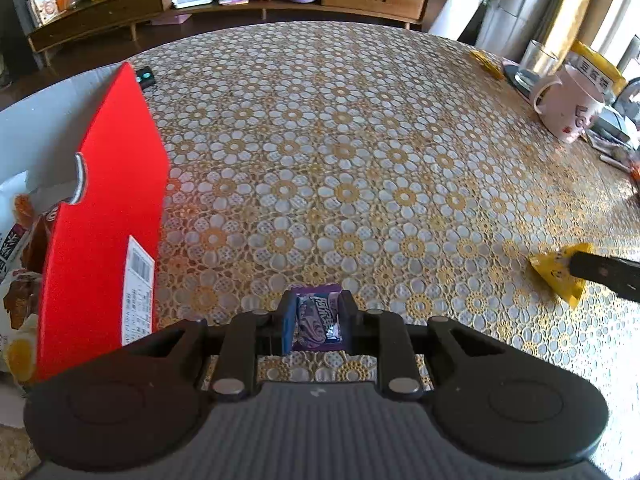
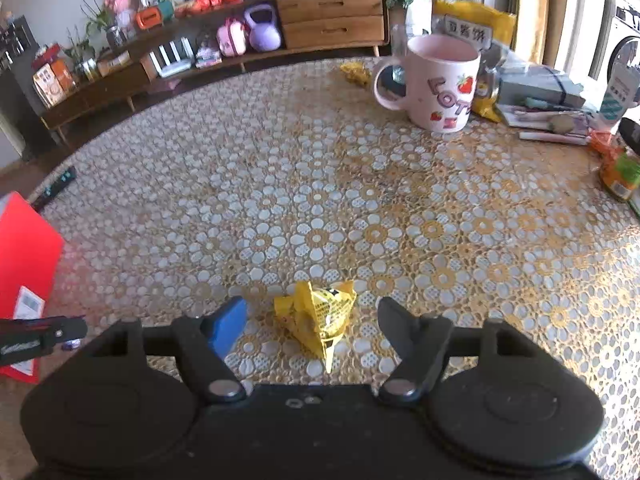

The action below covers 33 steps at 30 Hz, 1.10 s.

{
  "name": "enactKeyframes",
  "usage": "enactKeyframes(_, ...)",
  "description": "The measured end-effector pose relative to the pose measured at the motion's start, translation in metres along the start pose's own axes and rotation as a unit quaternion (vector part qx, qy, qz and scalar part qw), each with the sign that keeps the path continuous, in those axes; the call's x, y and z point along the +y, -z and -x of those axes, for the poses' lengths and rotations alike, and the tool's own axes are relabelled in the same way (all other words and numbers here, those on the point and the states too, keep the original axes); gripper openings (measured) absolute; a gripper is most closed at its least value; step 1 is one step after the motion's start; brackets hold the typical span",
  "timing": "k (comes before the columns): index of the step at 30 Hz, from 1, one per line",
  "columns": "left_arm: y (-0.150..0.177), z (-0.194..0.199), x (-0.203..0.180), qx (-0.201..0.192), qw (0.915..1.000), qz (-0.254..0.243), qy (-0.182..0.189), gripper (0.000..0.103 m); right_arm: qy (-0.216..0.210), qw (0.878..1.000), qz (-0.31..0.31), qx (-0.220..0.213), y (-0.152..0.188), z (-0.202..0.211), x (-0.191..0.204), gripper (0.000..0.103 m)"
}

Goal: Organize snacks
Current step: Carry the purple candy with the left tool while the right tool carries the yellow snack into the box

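My left gripper (image 1: 318, 320) is shut on a small purple snack packet (image 1: 319, 322), held just above the patterned tablecloth, right of the red box (image 1: 108, 216). The box holds several snack bags (image 1: 18, 256). My right gripper (image 2: 312, 320) is open with its fingers on either side of a yellow snack packet (image 2: 316, 318) lying on the table. That packet (image 1: 560, 276) and a right finger (image 1: 604, 274) show at the right edge of the left wrist view. The left gripper's tip (image 2: 44, 338) shows at the left edge of the right wrist view.
A pink mug (image 2: 436, 84), a yellow bag (image 2: 476, 24), books and pens (image 2: 540, 96) crowd the table's far right. Another yellow wrapper (image 2: 356, 72) lies near the far edge. A dark remote (image 1: 145, 77) lies behind the red box. A wooden sideboard (image 2: 332, 16) stands beyond.
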<state>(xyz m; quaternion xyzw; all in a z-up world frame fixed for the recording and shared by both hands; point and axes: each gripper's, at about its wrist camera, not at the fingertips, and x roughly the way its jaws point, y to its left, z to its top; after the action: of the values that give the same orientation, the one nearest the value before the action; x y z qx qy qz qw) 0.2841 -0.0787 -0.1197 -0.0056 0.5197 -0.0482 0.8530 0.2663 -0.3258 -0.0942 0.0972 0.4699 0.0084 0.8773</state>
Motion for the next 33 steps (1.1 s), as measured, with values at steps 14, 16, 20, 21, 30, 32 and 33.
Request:
enactKeyframes(14, 0.004, -0.007, -0.004, 0.016, 0.9997, -0.011, 0.014, 0.022, 0.010, 1.000, 0.004, 0.017, 0.001, -0.024, 0.002, 0.029)
enactKeyframes(16, 0.005, -0.005, -0.004, 0.015, 0.9997, -0.010, 0.015, 0.022, 0.011, 1.000, 0.006, 0.013, 0.003, -0.019, 0.003, 0.027)
enactKeyframes(20, 0.008, 0.004, -0.003, 0.013, 0.9997, -0.007, 0.022, 0.022, -0.002, 1.000, 0.008, 0.009, 0.010, -0.001, 0.010, 0.026)
enactKeyframes(21, 0.010, 0.007, -0.003, 0.011, 0.9996, -0.007, 0.023, 0.022, -0.005, 1.000, 0.009, 0.009, 0.012, 0.004, 0.012, 0.026)
enactKeyframes(30, 0.025, 0.044, 0.003, 0.000, 0.9992, -0.012, 0.039, 0.022, -0.041, 0.999, 0.030, -0.008, 0.030, 0.062, 0.040, 0.026)
enactKeyframes(32, 0.028, 0.054, 0.006, -0.004, 0.9990, -0.013, 0.042, 0.022, -0.047, 0.998, 0.036, -0.013, 0.034, 0.074, 0.048, 0.026)
enactKeyframes(33, 0.030, 0.059, 0.008, -0.005, 0.9989, -0.014, 0.044, 0.022, -0.051, 0.998, 0.038, -0.015, 0.036, 0.080, 0.052, 0.026)
